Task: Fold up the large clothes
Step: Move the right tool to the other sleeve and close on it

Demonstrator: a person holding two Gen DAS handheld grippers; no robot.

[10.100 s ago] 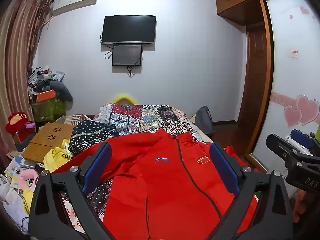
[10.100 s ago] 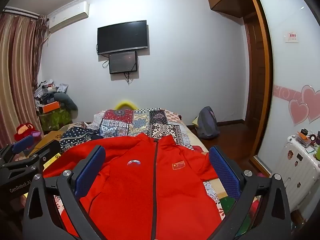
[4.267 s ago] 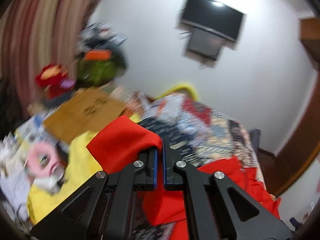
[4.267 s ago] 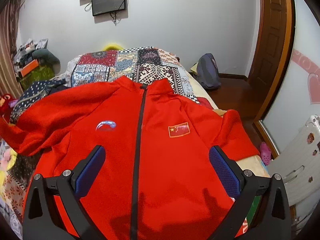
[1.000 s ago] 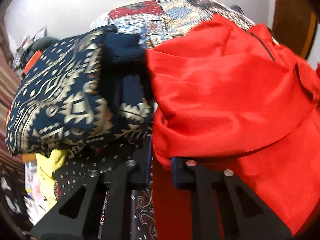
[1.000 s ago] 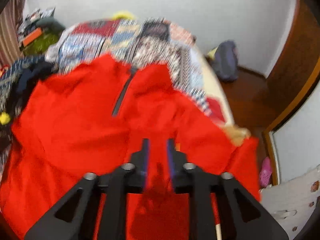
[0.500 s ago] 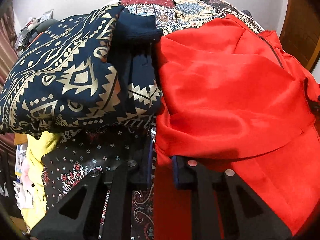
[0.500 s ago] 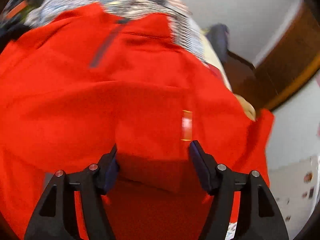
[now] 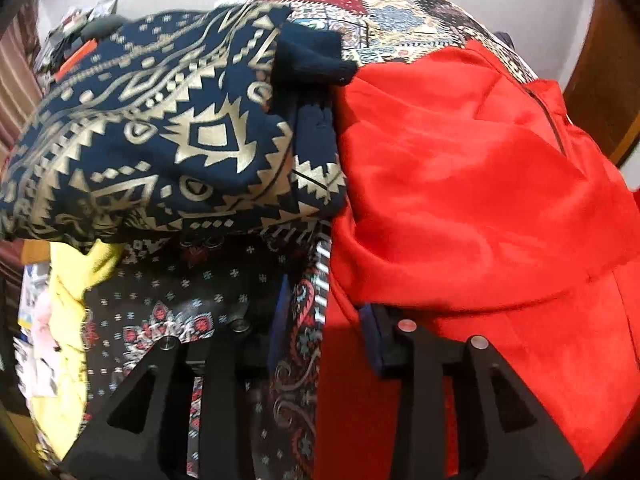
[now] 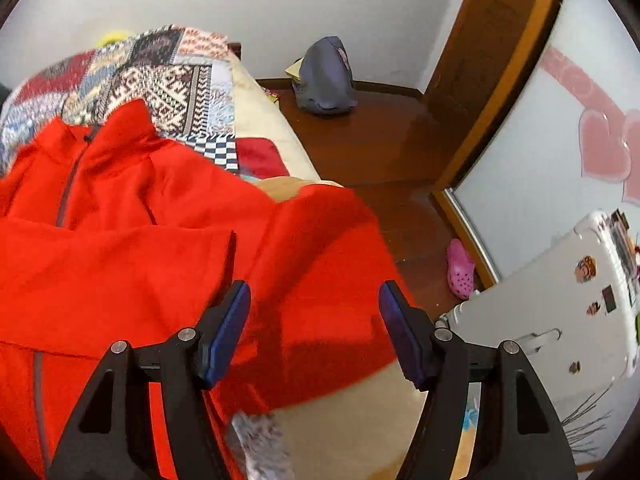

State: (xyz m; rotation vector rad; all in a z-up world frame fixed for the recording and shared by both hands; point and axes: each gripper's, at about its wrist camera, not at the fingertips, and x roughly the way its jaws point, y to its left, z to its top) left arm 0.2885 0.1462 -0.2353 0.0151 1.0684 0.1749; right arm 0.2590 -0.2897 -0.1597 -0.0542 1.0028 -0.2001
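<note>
I am in a home bedroom: a bed (image 10: 264, 128) under a patchwork quilt (image 10: 160, 76), clothes heaped on it, a wooden floor (image 10: 380, 140) with a pink slipper (image 10: 460, 269) and a grey backpack (image 10: 325, 76), and a wardrobe door (image 10: 560, 128) with pink hearts.

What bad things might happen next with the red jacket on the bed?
The red jacket's right sleeve lies at the bed edge, so it might slip toward the floor. In the left wrist view the jacket presses against a navy patterned garment; the open left gripper might snag that instead. The right gripper is open over the sleeve and could pinch several layers at once, spoiling the fold.
</note>
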